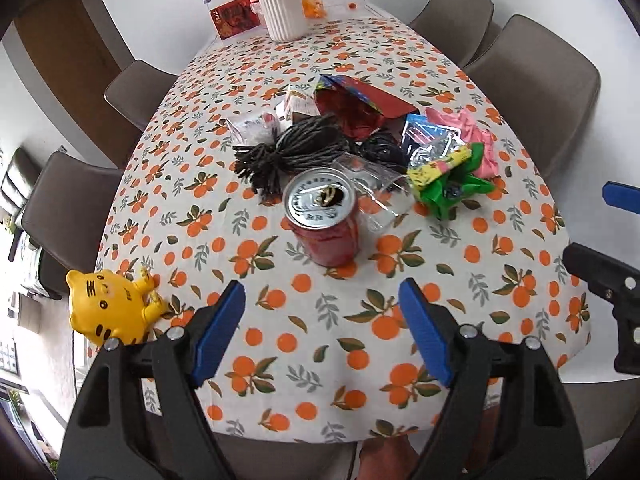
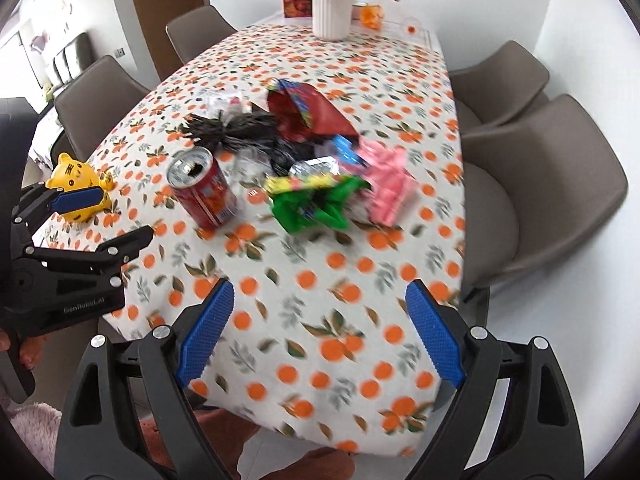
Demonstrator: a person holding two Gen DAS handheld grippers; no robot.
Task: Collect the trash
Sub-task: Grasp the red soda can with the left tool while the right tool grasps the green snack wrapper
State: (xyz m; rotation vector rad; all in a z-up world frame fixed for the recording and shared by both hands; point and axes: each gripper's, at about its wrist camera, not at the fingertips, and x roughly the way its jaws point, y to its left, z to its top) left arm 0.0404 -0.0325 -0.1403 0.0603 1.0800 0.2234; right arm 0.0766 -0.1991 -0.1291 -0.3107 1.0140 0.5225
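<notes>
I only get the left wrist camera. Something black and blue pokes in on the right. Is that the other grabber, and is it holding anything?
Observer: Yes, that's the right gripper. Its own camera shows the jaws wide apart with only tablecloth between them.
Operator: I just see the top of the red can. What's on its side?
Observer: The red can has a blue and white patch low on its side, too blurred to read.
Operator: Can you see my grabber?
Observer: Yes. The left gripper is open, and one finger overlaps the yellow tiger toy in that view.
</notes>
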